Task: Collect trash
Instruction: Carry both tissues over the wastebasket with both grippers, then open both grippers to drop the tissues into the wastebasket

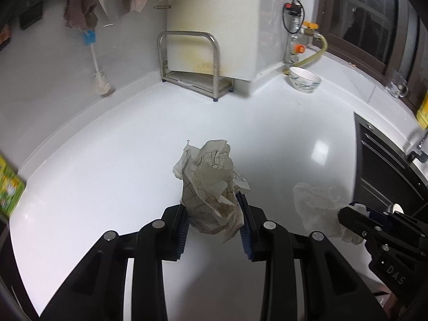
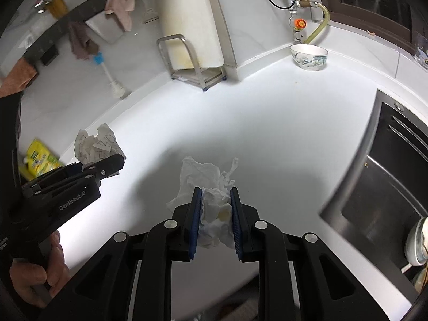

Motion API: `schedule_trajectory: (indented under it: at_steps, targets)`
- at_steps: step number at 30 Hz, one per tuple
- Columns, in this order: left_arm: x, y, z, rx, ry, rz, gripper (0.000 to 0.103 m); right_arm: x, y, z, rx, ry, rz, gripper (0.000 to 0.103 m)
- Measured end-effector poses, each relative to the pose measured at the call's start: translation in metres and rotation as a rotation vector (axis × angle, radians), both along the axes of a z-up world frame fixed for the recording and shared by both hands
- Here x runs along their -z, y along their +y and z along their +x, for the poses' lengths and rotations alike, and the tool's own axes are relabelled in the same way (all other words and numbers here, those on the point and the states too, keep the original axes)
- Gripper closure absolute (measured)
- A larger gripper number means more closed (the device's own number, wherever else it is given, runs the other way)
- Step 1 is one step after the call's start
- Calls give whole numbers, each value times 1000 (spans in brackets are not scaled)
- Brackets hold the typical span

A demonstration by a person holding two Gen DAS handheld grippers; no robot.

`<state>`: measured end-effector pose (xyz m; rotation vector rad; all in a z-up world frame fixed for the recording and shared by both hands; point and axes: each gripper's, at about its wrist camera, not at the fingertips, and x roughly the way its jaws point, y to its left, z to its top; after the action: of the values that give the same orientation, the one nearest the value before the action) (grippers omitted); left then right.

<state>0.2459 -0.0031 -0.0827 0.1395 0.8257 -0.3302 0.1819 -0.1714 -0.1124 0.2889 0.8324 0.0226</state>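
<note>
Two crumpled papers, one in each gripper.
Left gripper [image 1: 214, 222] clamps the line-printed paper [image 1: 211, 184]; right gripper [image 2: 215, 219] clamps the white tissue [image 2: 211, 187].

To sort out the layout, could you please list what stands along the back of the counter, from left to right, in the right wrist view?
Yellow-green packet → white brush with blue handle → steel rack → patterned bowl → sink.
</note>
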Motion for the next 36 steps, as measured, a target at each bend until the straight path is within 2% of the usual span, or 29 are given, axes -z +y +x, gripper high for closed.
schedule_trajectory:
  at_steps: [6, 14, 23, 27, 29, 33, 36]
  targets:
    - [0, -9, -77, -13, 30, -2, 71, 3, -7, -66, -51, 26, -3, 82]
    - [19, -31, -159, -1, 98, 18, 71, 27, -20, -145, -100, 116, 20, 82]
    - [41, -57, -201, 20, 158, 37, 68, 55, -30, -193, -121, 202, 36, 82]
    - [48, -62, -211, 13, 180, 42, 63, 64, -35, -199, -120, 226, 51, 82]
    - [47, -63, -215, 7, 178, 44, 56, 66, -37, -202, -119, 227, 59, 80]
    - [45, -62, -219, -3, 175, 54, 40, 63, -39, -205, -111, 219, 64, 62]
    - [43, -59, -221, -11, 178, 56, 36, 60, -40, -206, -106, 213, 66, 59]
